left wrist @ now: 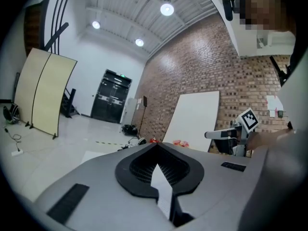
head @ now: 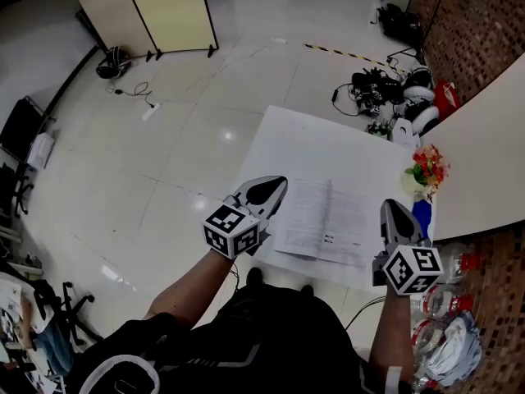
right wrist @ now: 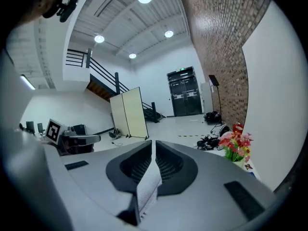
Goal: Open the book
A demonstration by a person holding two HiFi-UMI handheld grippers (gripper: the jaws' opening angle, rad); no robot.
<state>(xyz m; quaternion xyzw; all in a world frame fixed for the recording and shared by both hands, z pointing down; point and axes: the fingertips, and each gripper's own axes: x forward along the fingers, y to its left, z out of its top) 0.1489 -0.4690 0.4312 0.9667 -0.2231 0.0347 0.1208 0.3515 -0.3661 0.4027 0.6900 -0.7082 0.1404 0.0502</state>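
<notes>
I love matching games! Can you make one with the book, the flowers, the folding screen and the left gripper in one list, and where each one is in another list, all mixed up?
Things:
1. book
2. flowers
3. folding screen
4. left gripper

Places:
A. standing on the floor, far from the table
B. lying open on the table
C. at the book's left edge
D. near the table's right edge

Pairs: 1-B, 2-D, 3-A, 4-C
</notes>
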